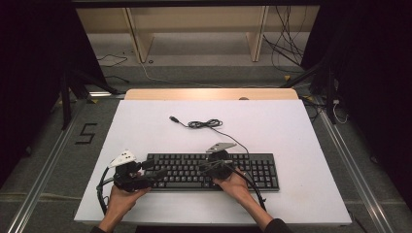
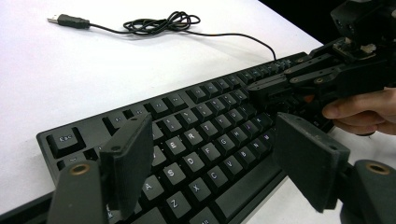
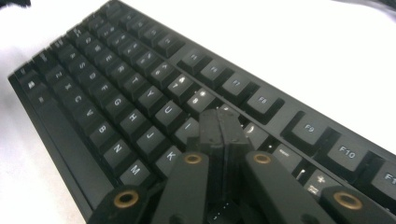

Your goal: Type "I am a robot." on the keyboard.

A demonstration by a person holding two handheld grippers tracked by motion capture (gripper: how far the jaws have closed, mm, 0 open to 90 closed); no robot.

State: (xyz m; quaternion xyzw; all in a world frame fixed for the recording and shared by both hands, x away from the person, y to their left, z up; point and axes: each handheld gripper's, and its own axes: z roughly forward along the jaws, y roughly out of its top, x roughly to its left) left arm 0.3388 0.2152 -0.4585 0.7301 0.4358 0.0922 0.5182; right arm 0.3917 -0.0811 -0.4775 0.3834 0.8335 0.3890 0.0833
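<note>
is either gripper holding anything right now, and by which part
Nothing is held. The left gripper is open over the keyboard with only keys below. The right gripper is shut with nothing between its jaws, tips down on the keys.

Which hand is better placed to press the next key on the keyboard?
Right. Its tool is shut, tip over the keyboard near the I and K keys; the left tool hangs open above the letter keys.
</note>
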